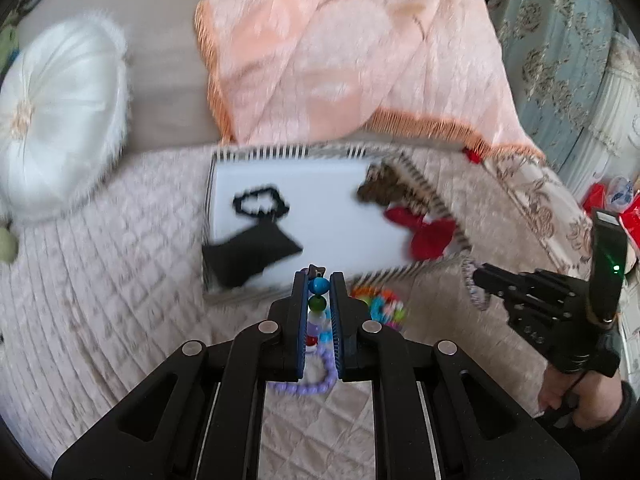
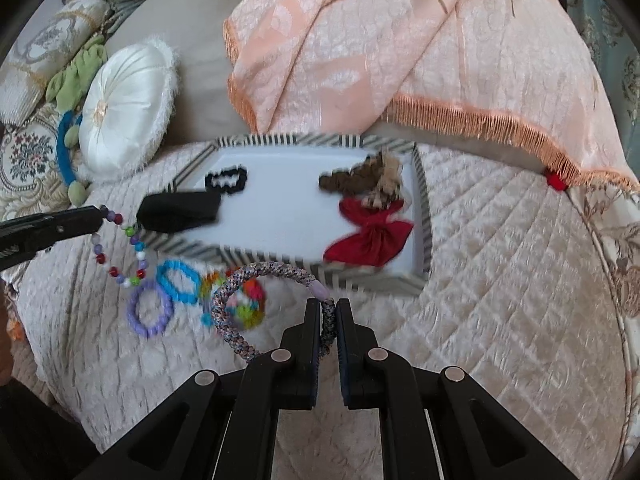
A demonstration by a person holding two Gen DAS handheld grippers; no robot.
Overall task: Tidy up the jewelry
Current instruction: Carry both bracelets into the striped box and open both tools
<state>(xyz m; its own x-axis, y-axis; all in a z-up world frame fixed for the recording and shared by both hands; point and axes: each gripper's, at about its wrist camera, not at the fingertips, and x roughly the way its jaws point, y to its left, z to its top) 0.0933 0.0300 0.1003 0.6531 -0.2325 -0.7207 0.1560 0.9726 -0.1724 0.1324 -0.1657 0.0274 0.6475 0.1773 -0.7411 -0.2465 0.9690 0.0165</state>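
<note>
Quilted bed [image 2: 500,280], beaded bracelet [image 1: 319,286] between left gripper [image 1: 319,280] fingers

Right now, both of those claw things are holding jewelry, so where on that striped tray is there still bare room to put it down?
The tray is bare through its white middle, between the black scrunchie and black bow on one side and the brown bow and red bow on the other. Both ends are crowded, as is the bedspread in front with the purple ring and blue ring.

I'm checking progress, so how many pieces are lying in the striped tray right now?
4: a black ring back left, black cloth piece front left, brown bow back right, red bow front right. Others may hide underneath.
</note>
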